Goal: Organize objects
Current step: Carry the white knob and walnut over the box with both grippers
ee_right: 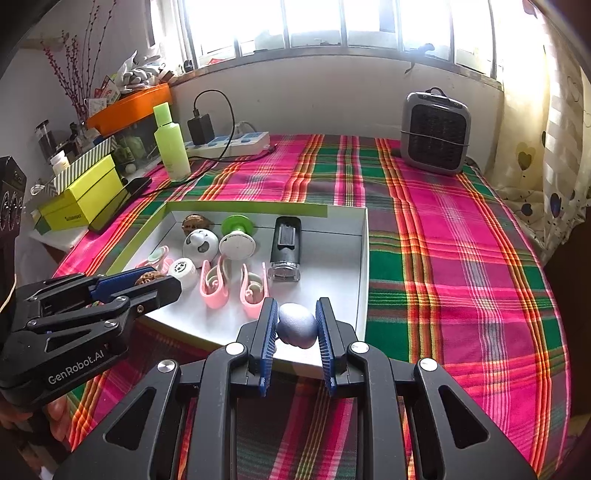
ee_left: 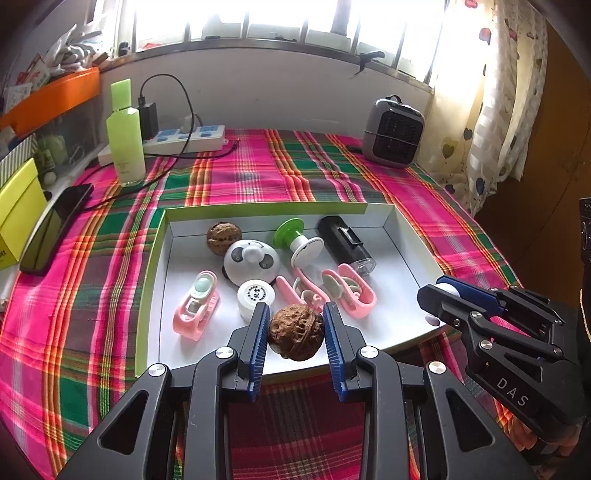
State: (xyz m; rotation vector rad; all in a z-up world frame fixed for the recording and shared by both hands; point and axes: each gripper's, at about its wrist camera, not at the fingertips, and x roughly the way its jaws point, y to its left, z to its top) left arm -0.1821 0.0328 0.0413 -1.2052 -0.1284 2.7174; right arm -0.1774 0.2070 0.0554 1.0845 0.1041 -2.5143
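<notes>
Where the plaid cloth (ee_left: pixel 258 173) covers the table under a bright window, a shallow white box (ee_left: pixel 402 236) serves as landmark: left of it lie a yellow box (ee_left: pixel 18 206) and dark phone (ee_left: pixel 55 221), behind it a green bottle (ee_left: pixel 123 129), far right a grey heater (ee_left: pixel 391 127). Over the box's near edge, the left gripper (ee_left: pixel 295 332) tilts down, clamped on a walnut (ee_left: pixel 295 330); right of it, the right gripper (ee_right: pixel 295 328) pinches a grey-blue egg-shaped thing (ee_right: pixel 297 325).

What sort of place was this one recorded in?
Probably a home room: a table under a plaid cloth by a curtained window, with a power strip and small heater.
</notes>
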